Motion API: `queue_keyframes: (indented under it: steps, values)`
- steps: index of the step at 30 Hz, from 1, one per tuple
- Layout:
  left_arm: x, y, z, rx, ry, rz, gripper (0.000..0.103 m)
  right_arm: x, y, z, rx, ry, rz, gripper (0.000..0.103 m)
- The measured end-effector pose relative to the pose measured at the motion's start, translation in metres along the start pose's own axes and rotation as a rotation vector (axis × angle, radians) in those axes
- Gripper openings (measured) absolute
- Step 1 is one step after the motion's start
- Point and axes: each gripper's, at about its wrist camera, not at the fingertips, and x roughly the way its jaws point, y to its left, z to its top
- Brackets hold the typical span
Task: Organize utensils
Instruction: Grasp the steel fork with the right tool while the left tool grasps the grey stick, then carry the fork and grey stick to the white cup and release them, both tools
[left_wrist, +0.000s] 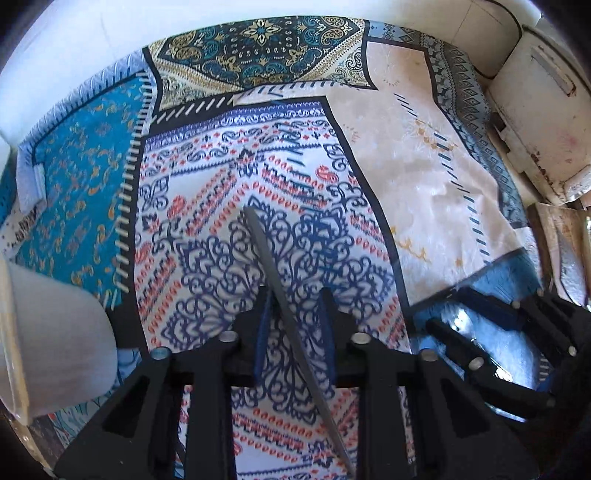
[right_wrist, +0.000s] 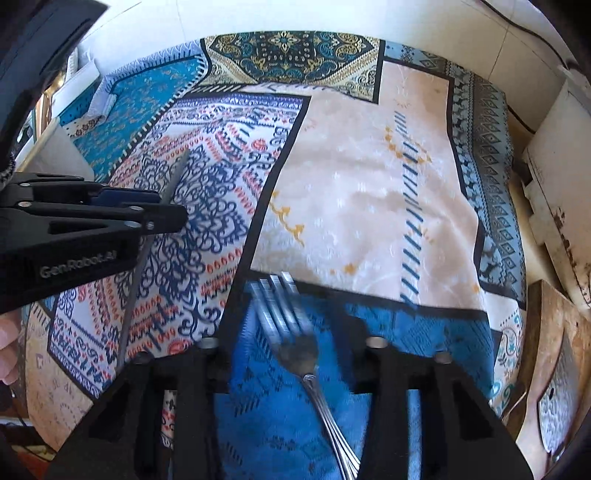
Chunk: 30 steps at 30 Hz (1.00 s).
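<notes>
My left gripper (left_wrist: 295, 310) holds a thin grey knife (left_wrist: 275, 291) edge-on between its blue pads, the blade pointing forward above the patterned cloth. The right wrist view shows this gripper (right_wrist: 162, 206) from the side, shut on the knife (right_wrist: 173, 177). My right gripper (right_wrist: 291, 343) hovers over a silver fork (right_wrist: 295, 343) that lies on the blue patch, tines pointing away and blurred. Its jaws stand wide apart on either side of the fork. The right gripper also shows in the left wrist view (left_wrist: 491, 332).
A patchwork cloth (right_wrist: 369, 184) covers the table. A white container (left_wrist: 55, 347) stands at the left. White boxes (left_wrist: 535, 110) and a wooden board (right_wrist: 554, 369) lie along the right edge.
</notes>
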Motion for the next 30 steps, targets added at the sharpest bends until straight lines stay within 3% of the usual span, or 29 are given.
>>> queue_keyframes:
  steps: [2, 10, 30]
  values:
    - [0.006, -0.006, 0.007, 0.02, -0.002, 0.029, 0.008, -0.001, -0.003, 0.001, 0.016, 0.005, -0.004, 0.022]
    - [-0.004, -0.005, 0.003, 0.03, 0.016, -0.026, 0.004, -0.03, -0.022, -0.005, 0.146, -0.036, 0.035, 0.022]
    - [-0.154, 0.022, -0.041, -0.019, -0.267, -0.127, 0.004, -0.122, -0.02, -0.004, 0.242, -0.241, 0.015, 0.022]
